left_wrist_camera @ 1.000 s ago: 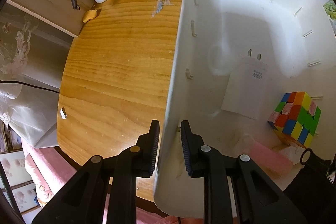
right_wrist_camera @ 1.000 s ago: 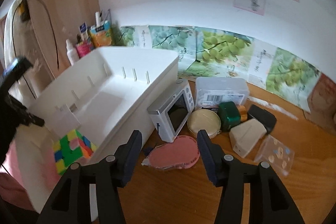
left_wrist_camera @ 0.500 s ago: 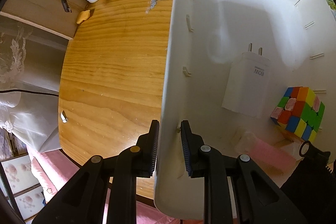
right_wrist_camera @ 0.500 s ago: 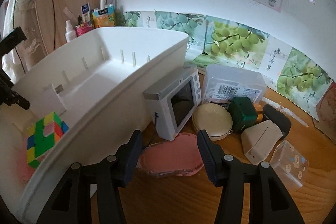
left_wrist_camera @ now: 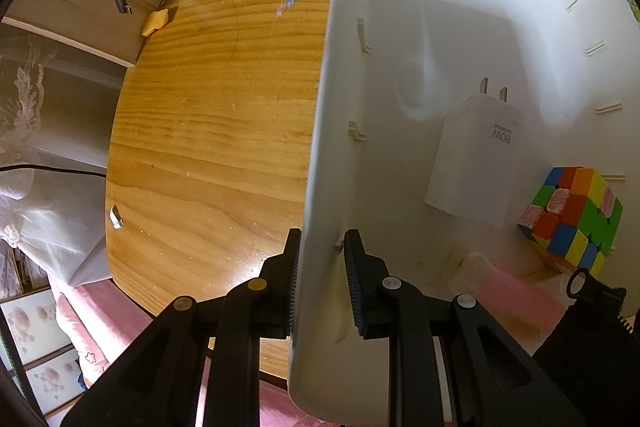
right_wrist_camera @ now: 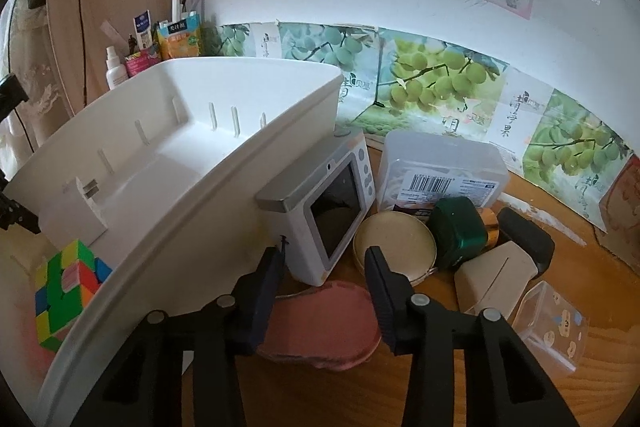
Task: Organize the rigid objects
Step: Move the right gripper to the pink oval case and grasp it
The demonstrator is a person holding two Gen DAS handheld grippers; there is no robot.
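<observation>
Charger writing: the white charger (left_wrist_camera: 476, 163) lies flat in the white bin (left_wrist_camera: 500, 27), prongs pointing to the far end, printed "80W" (a smaller line above it is too fine to read).
Clear box label: the lidded clear box (right_wrist_camera: 440, 167) at the far side of the bench (left_wrist_camera: 208, 131) carries a barcode sticker; its text is too small to read.
Wall strip: grape pictures with Chinese characters run along the far wall.
Left gripper: the left gripper (left_wrist_camera: 320, 283) pinches the bin's left wall near its near corner, one finger outside, the other inside.
Right gripper: the right gripper (right_wrist_camera: 324, 287) hangs spread wide and holds nothing, just above the pink oval case (right_wrist_camera: 324, 327).
Bin contents: the colour cube (left_wrist_camera: 572, 215) sits near right of the charger.
Bench cluster: a white camera (right_wrist_camera: 324, 211) stands upright against the bin's right wall; the round gold tin (right_wrist_camera: 394, 247) is right of it.
</observation>
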